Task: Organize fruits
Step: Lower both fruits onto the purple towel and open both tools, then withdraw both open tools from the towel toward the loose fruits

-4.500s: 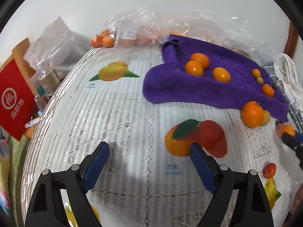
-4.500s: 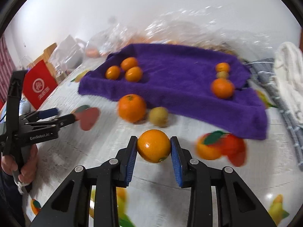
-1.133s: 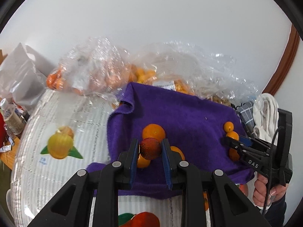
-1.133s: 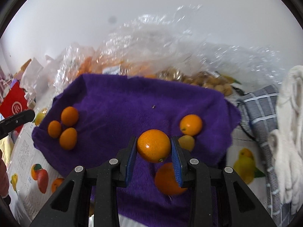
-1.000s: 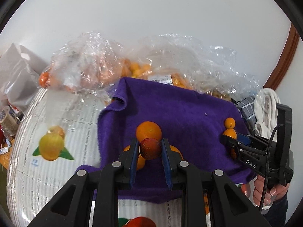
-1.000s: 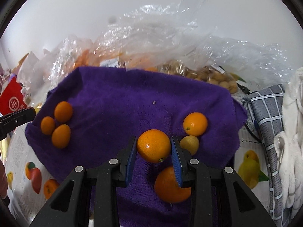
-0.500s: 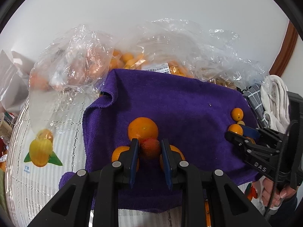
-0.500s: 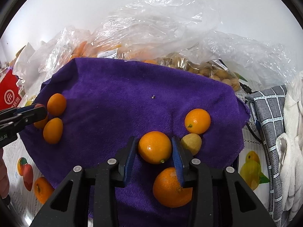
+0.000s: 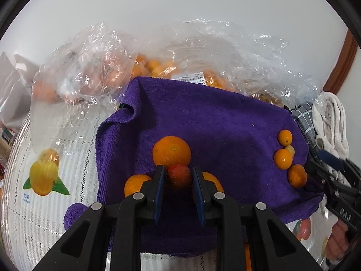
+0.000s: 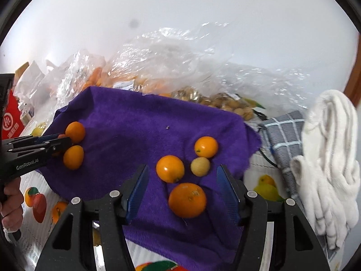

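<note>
Clear bags (image 9: 158, 67) hold orange fruit, apparently; purple towel (image 10: 140, 122) bears oranges (image 10: 170, 168).

Plain white wall (image 9: 180, 22) fills the back, evenly lit, no hard shadows. Brown wooden trim (image 9: 340, 65) runs up the right edge. Tabletop (image 9: 56, 158) carries a white lace-pattern cover printed with fruit pictures. Clear plastic bags (image 10: 176, 67) are piled against the wall. A red box (image 10: 10, 117) sits far left; white cloth (image 10: 331, 158) and a grey checked cloth (image 10: 284, 135) lie right.
</note>
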